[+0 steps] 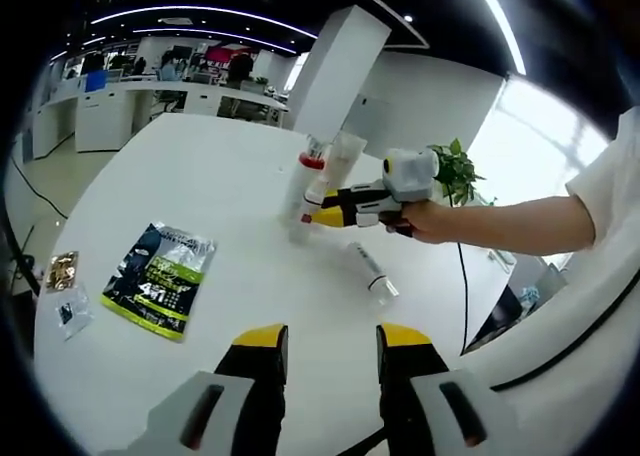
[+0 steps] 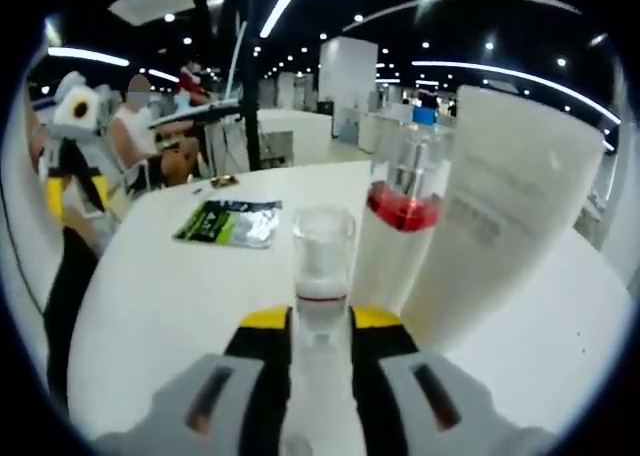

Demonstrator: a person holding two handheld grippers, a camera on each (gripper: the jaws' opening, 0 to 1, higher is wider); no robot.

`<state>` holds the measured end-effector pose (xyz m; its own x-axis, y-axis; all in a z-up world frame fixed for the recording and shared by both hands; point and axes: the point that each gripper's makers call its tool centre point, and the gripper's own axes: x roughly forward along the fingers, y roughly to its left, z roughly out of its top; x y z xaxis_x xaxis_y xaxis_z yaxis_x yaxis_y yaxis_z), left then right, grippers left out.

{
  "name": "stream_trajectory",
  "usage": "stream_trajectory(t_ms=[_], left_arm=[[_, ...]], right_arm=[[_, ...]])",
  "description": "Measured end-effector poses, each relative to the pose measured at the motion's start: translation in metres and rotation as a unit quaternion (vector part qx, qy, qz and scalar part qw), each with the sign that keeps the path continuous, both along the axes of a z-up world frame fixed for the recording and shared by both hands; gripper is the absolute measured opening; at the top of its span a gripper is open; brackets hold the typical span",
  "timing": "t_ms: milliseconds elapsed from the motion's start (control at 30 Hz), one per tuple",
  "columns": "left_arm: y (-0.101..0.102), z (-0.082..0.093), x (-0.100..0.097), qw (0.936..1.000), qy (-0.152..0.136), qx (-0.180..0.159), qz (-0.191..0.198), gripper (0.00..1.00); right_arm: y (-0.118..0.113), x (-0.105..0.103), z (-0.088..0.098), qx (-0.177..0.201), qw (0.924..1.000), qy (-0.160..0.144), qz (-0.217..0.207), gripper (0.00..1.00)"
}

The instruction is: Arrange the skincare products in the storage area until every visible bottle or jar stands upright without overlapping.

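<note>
In the right gripper view my right gripper point(image 2: 322, 321) is shut on a slim white bottle with a clear cap point(image 2: 322, 256), held upright just in front of a taller bottle with a red band point(image 2: 400, 211) and a big white tube point(image 2: 505, 206). In the left gripper view the right gripper point(image 1: 318, 214), held by a hand, grips that slim bottle point(image 1: 297, 226) beside the red-banded bottle point(image 1: 311, 168) and the tube point(image 1: 345, 154). Another clear-capped bottle point(image 1: 371, 269) lies on its side on the white table point(image 1: 200, 176). My left gripper point(image 1: 333, 341) hovers open near the table's front.
A green and black packet point(image 1: 160, 276) lies flat at the left, with two small sachets point(image 1: 64, 291) near the table edge. The packet point(image 2: 228, 221) also appears in the right gripper view. A potted plant point(image 1: 455, 171) stands beyond the table. Desks and people fill the background.
</note>
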<state>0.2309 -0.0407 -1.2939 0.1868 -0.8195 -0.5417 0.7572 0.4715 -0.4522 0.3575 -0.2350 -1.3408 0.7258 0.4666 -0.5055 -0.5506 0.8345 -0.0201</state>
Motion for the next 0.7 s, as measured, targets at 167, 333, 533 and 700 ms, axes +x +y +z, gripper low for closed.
stream_trajectory(t_ms=[167,333,533,700], left_arm=[[0.0,-0.001,-0.001,1.0,0.001,0.001,-0.001,0.36],[0.0,-0.002,-0.002,1.0,0.003,0.002,0.001,0.36],[0.0,-0.003,-0.002,1.0,0.002,0.006,0.0,0.35],[0.001,-0.003,-0.003,1.0,0.003,0.007,-0.001,0.35]], right_arm=[[-0.003,-0.003,-0.006,0.049,0.9963,0.042,-0.057,0.23],[-0.004,-0.007,-0.023,0.06,0.9902,0.08,-0.098,0.23],[-0.004,-0.007,-0.028,0.119,0.9752,0.112,-0.15,0.23],[-0.007,-0.004,-0.029,0.147,0.9649,0.124,-0.179,0.23]])
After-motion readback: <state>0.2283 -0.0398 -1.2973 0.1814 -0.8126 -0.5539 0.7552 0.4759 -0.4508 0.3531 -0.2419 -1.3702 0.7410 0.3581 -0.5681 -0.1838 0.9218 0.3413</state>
